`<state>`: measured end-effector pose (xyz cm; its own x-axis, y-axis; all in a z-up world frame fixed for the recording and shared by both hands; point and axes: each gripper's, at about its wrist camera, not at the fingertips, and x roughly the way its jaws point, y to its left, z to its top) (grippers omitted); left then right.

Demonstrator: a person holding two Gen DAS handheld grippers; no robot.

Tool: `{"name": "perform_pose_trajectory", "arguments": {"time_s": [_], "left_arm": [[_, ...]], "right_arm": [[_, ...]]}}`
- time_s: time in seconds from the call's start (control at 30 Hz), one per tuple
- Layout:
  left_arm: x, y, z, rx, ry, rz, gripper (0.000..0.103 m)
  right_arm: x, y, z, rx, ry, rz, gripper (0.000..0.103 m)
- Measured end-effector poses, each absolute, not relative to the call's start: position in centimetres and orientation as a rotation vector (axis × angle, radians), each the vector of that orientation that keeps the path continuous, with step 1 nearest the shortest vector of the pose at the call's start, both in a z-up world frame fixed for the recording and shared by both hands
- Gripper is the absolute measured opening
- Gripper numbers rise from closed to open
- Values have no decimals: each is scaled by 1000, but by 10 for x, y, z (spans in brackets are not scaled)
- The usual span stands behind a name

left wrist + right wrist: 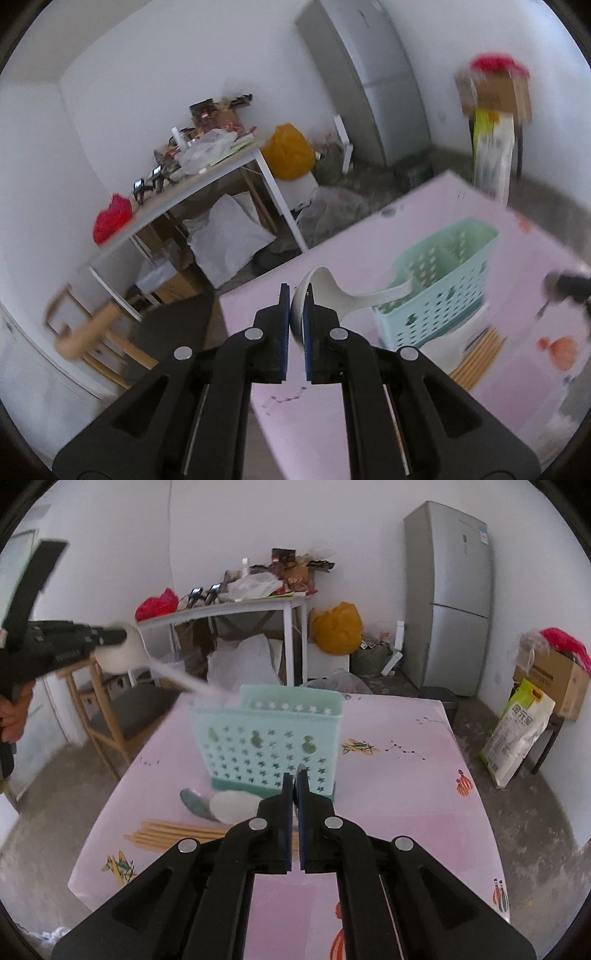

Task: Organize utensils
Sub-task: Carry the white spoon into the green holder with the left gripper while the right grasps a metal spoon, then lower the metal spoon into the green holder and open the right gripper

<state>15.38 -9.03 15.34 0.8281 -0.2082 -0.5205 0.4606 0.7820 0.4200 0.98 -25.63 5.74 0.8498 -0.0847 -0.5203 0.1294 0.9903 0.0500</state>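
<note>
My left gripper [298, 291] is shut on the bowl of a white ladle [354, 295], held above the pink table with its handle reaching into the mint green perforated utensil basket [443, 273]. In the right wrist view the left gripper [107, 637] holds the ladle [125, 653] at upper left, its handle slanting down to the basket [273, 746]. My right gripper [295, 775] is shut on a thin metal utensil [301, 768], just in front of the basket. Wooden chopsticks [173, 832], a white spoon [232, 805] and a dark spoon [195, 803] lie on the table.
The pink table [399, 775] carries small printed patterns. Behind it stand a cluttered white table [236, 607], a wooden chair [110, 716], a grey fridge [450, 598], an orange bag [338, 627] and a cardboard box [550, 679]. Chopsticks [476, 354] also show in the left wrist view.
</note>
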Motion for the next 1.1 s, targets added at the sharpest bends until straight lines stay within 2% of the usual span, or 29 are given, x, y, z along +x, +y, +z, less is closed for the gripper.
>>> {"name": "perform_pose_trajectory", "arguments": {"time_s": [0.23, 0.37, 0.43, 0.5, 0.8, 1.1], "left_arm": [[186, -130, 133, 675, 583, -391, 7], [200, -133, 131, 541, 642, -468, 12], [206, -129, 132, 444, 662, -519, 20], [208, -120, 132, 362, 664, -541, 28], [189, -53, 129, 66, 597, -529, 45], [161, 7, 80, -61, 677, -459, 52]], "right_arm": [[1, -288, 63, 176, 508, -112, 3], [-1, -297, 66, 207, 495, -115, 3], [-2, -300, 67, 218, 492, -116, 3], [-4, -302, 70, 229, 488, -118, 3], [-2, -314, 101, 293, 427, -71, 2], [28, -328, 168, 388, 280, 136, 2]]}}
